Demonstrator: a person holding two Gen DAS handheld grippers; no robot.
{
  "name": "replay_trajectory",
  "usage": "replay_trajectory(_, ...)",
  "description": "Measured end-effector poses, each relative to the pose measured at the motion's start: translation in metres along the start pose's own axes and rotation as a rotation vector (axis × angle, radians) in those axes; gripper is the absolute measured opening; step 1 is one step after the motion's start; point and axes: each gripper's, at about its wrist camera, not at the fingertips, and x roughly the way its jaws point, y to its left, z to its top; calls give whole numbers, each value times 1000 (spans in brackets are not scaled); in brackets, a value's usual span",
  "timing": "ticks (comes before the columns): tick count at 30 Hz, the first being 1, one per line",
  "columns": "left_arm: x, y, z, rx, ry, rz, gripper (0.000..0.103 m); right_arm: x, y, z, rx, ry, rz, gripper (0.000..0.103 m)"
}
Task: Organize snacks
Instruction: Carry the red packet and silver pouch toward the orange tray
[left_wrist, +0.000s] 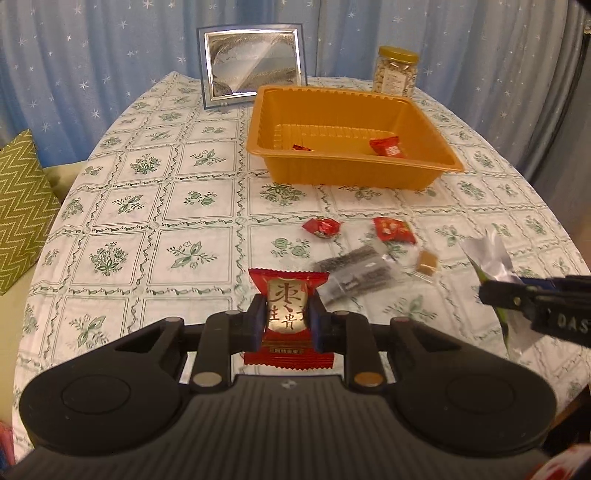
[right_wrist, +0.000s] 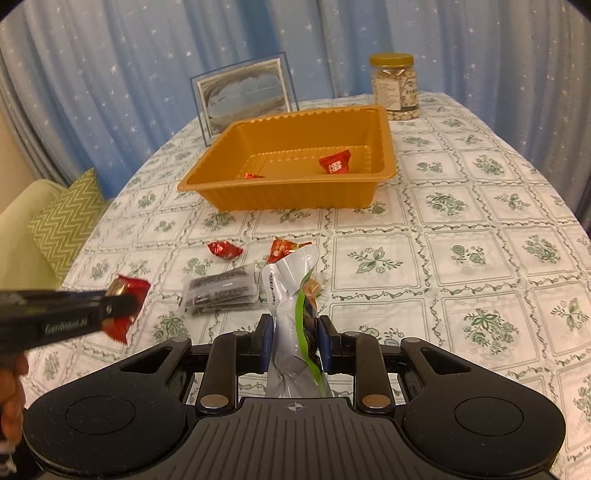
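My left gripper (left_wrist: 287, 322) is shut on a red and gold snack packet (left_wrist: 289, 291), held above the tablecloth. My right gripper (right_wrist: 294, 340) is shut on a silver and green snack pouch (right_wrist: 286, 295); it shows at the right edge of the left wrist view too, as the right gripper (left_wrist: 491, 293). The left gripper (right_wrist: 120, 306) appears at the left of the right wrist view with its red packet (right_wrist: 129, 291). An orange tray (left_wrist: 266, 110) stands farther back with two red candies, one (left_wrist: 387, 146) at its right. On the cloth lie two red candies (left_wrist: 321, 227), a dark clear-wrapped packet (left_wrist: 351, 273) and a small caramel (left_wrist: 427, 263).
A framed picture (left_wrist: 253, 61) and a gold-lidded jar of nuts (left_wrist: 397, 72) stand behind the tray. A green zigzag cushion (left_wrist: 20, 206) sits off the table's left edge. Blue starry curtains hang behind. A hand (right_wrist: 13, 391) holds the left gripper.
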Motion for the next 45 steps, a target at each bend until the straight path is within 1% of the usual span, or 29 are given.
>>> replay_trajectory(10,-24,-24,-7,26,-20,-15,22,-26,1,5,29,-32,-17,26)
replay_trajectory(16,-33,-33,0,35,-41,-29,22,-37,-5,9,45,-42,-29,26)
replay_trajectory(23,-29,-39,15,49,-58,-43,22,-35,-14,20,62,-42,-37,26)
replay_trajectory(28,-20,-41,36,68,-76,-51,22,-26,-19,43,71,-46,-29,26)
replay_trajectory(34,-5,-38,76,67,-113,-63,22,-9,-24,85,61,-72,-23,26)
replay_trajectory(37,7,-35,97,57,-123,-74,22,4,-26,106,63,-77,-18,26)
replay_trajectory(45,44,-32,144,74,-138,-61,22,43,-28,156,61,-71,1,26)
